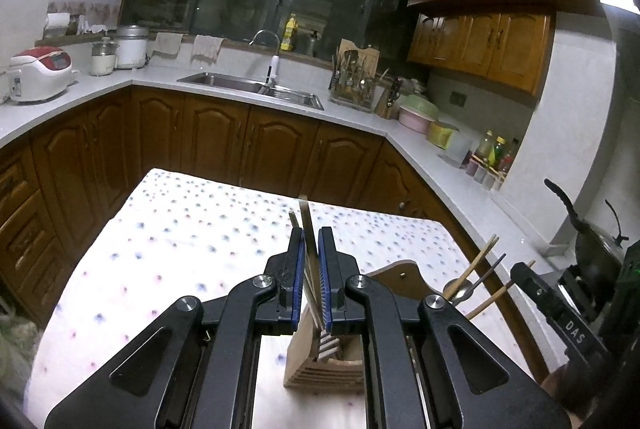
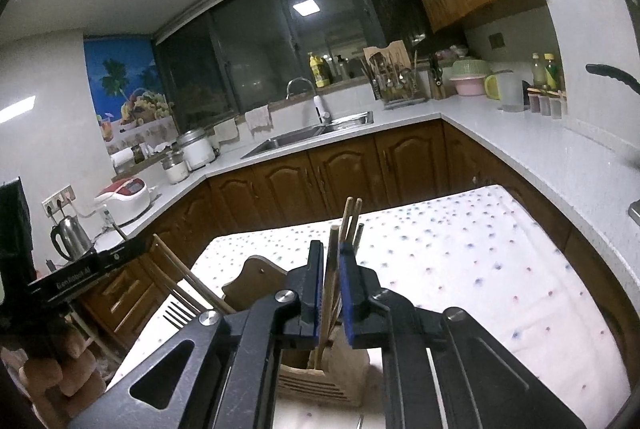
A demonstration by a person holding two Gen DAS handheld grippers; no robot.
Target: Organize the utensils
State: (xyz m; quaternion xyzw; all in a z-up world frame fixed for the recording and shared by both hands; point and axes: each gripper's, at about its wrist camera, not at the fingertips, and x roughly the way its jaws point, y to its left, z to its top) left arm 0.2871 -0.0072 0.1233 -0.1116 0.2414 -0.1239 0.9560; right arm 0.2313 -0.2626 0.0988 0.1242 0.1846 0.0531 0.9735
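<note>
I see the table (image 1: pixel 168 229) under its dotted cloth, and near its close edge the wooden holder (image 1: pixel 320 369), directly below both tools. My left tool (image 1: pixel 311 249) is clenched on a fork (image 1: pixel 308 253), tines down at the holder's mouth, handle upright. My right tool (image 2: pixel 330 269) is clenched on chopsticks (image 2: pixel 332 269), also upright, their lower ends already inside a slot. Both long axes run near vertical, so I judge the coming move is straight down. Only the left view shows a spoon (image 1: pixel 458 289) leaning out; only the right shows the fork's tines from the side.
</note>
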